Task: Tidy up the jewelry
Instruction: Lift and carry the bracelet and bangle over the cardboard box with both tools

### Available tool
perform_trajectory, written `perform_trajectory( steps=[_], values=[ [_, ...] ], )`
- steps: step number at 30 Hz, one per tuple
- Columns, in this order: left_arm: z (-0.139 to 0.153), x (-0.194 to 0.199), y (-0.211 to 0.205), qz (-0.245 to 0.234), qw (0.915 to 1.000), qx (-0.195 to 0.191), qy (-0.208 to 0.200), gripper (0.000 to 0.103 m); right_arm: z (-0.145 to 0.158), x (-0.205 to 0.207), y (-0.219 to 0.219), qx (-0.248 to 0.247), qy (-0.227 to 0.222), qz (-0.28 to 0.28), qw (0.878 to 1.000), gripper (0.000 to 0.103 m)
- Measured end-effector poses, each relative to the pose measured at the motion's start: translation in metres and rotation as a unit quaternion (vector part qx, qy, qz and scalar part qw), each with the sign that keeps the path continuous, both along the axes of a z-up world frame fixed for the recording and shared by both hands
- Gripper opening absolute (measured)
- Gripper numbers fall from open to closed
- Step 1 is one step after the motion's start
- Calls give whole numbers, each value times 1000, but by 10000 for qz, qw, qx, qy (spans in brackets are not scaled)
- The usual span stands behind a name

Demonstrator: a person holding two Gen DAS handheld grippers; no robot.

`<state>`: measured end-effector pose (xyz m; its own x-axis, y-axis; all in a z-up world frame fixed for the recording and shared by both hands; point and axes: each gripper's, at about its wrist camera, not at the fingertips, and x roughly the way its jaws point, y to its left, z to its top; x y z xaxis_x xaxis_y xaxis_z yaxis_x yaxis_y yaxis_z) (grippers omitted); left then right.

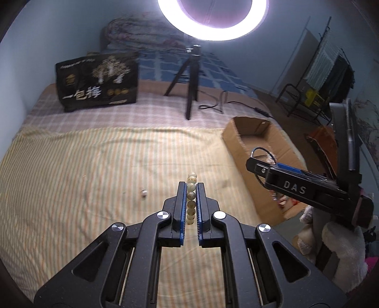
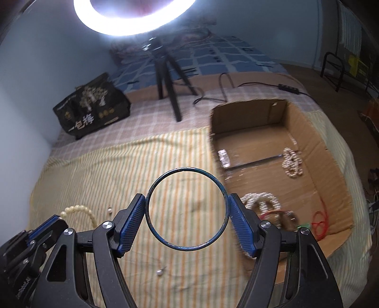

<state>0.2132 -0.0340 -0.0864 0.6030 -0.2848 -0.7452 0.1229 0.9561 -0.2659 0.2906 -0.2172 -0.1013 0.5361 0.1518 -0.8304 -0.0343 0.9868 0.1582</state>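
Observation:
My left gripper (image 1: 191, 187) is shut on a cream bead bracelet (image 1: 191, 196), held above the striped bedspread; the bracelet also shows in the right wrist view (image 2: 78, 210), beside the left gripper (image 2: 53, 221). My right gripper (image 2: 187, 201) is shut on a thin dark blue bangle (image 2: 187, 247), gripped by its two sides and held above the bed just left of the cardboard box (image 2: 331, 165). In the left wrist view the right gripper (image 1: 254, 162) hangs over the box (image 1: 233, 142). The box holds several pearl and bead pieces (image 2: 292, 162) and a red string piece (image 2: 319, 224).
A small pearl earring (image 2: 160, 272) and another small bead (image 2: 109, 210) lie on the striped spread; one shows in the left wrist view (image 1: 143, 192). A black printed bag (image 1: 97, 81), a tripod (image 1: 189, 80) with a ring light (image 1: 213, 21) and a cable (image 2: 260, 84) stand behind.

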Motion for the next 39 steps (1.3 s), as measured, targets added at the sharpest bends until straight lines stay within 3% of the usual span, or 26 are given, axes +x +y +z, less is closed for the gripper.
perform_trajectory(
  steps=[12,23,39],
  values=[
    [17,16,-66,-493,9985,-185,-147,5,11,18,-66,40,-81,-404,9991,71],
    [4,32,-123,-844,9956,-399,-26,5,2,39,-106,152,19,-643,9978,71],
    [-22,68,-149,-818,9954,-462,167,5,-17,72,-127,310,148,-747,9966,71]
  ],
)
